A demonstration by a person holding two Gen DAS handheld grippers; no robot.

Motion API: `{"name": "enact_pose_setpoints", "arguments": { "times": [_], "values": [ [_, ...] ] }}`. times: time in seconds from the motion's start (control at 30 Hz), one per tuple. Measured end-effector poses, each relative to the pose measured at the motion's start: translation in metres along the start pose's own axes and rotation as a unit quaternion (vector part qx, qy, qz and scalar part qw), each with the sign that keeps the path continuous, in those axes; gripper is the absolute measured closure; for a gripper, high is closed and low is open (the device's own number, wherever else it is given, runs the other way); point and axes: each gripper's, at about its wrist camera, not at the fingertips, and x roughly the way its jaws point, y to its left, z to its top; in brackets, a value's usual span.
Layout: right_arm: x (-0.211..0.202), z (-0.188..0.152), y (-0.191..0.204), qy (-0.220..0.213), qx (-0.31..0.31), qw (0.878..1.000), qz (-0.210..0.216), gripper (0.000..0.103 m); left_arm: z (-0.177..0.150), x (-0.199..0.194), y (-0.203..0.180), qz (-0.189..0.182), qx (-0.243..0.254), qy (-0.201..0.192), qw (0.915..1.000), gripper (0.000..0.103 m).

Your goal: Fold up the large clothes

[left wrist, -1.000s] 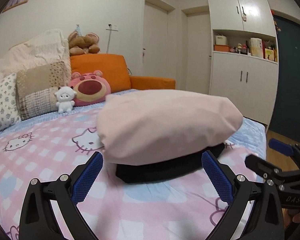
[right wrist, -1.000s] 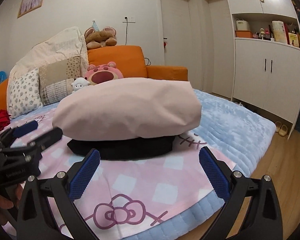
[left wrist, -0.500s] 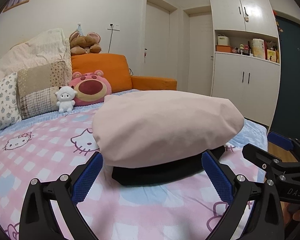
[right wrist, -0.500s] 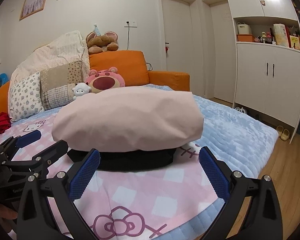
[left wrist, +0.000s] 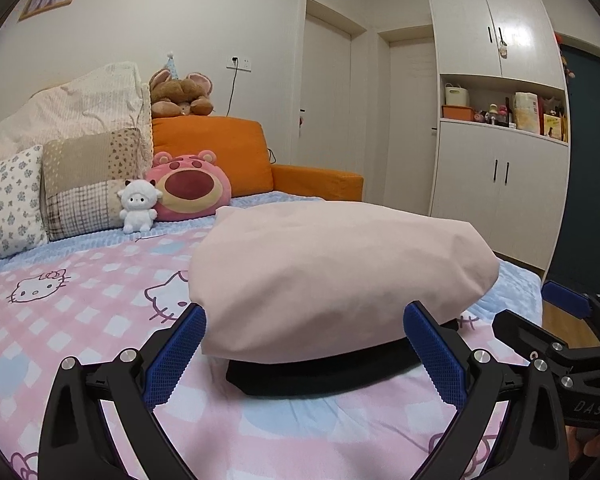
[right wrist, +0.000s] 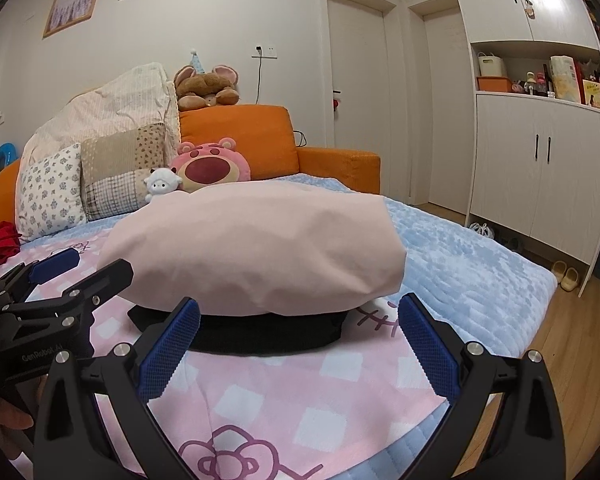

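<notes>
Left gripper (left wrist: 304, 354) open, facing folded pink garment (left wrist: 340, 280) edge

At the left of the frame, a floral pillow (left wrist: 8, 200) leans beside a patchwork cushion (left wrist: 88, 180), with a small white plush lamb (left wrist: 138, 205) in front of a pink bear cushion (left wrist: 190, 186). Behind them is an orange sofa (left wrist: 220, 148) topped by a brown plush toy (left wrist: 180, 96). A white cabinet (left wrist: 500, 136) fills the right, with slippers (right wrist: 562, 274) at its foot in the right wrist view.
</notes>
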Motion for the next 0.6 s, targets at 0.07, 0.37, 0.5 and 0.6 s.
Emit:
{"name": "enact_pose_setpoints", "arguments": {
  "times": [0.07,0.37,0.5,0.6],
  "values": [
    [0.001,0.0019,-0.001,-0.003,0.0,1.0,-0.001,0.005,-0.0005,0.0009,-0.0011,0.002,0.005,-0.001,1.0,0.003],
    [0.004,0.0029,-0.0034,-0.002,-0.008,1.0,0.001,0.005,-0.0023,0.0046,-0.0035,0.005,-0.003,0.006,1.0,0.003],
    [0.0076,0.0027,-0.0034,-0.001,-0.009,1.0,0.003,0.005,-0.0041,0.0048,-0.0032,0.006,-0.008,0.005,0.9999,0.003],
    [0.0097,0.0035,-0.0032,-0.001,-0.01,1.0,0.003,0.005,-0.0047,0.0059,-0.0034,0.013,-0.004,0.008,0.9999,0.003]
  ]
}}
